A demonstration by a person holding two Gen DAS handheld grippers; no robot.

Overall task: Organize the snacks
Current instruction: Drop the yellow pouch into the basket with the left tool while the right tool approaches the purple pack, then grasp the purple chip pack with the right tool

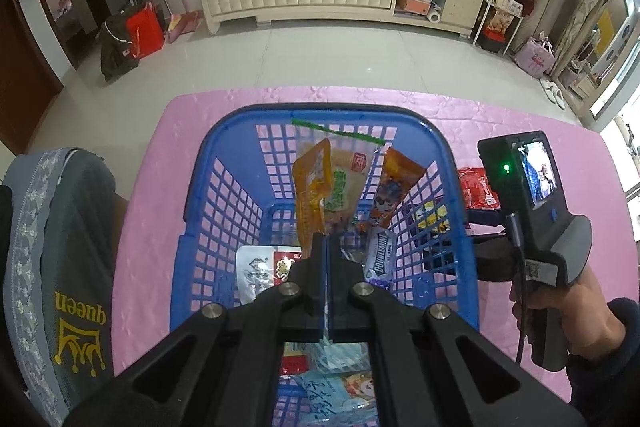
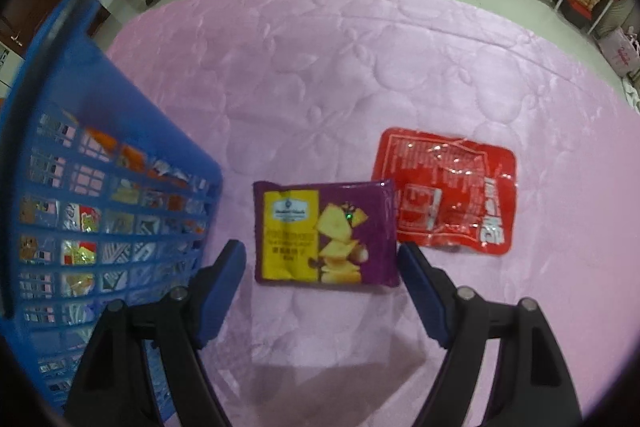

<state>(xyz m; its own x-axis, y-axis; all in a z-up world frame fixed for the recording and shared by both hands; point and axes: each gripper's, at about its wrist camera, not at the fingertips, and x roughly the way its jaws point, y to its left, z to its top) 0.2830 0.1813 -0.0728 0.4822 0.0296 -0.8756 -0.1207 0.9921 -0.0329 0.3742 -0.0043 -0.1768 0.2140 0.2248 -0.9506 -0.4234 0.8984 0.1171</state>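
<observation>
Right gripper [image 2: 320,259] fingers spread wide, straddling the purple snack pack [image 2: 325,231], not yet pinching. Left gripper [image 1: 325,247] fingers closed, empty, over the blue basket [image 2: 120,131]. Pack just beside basket, red pack [image 2: 444,189] farther out, on the pink table [image 2: 320,67]. Step: pick-up. Next: lower, close, lift into basket.

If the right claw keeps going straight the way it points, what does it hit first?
Most likely the purple snack packet, lying flat on the pink cloth between the open right claw fingers.
</observation>
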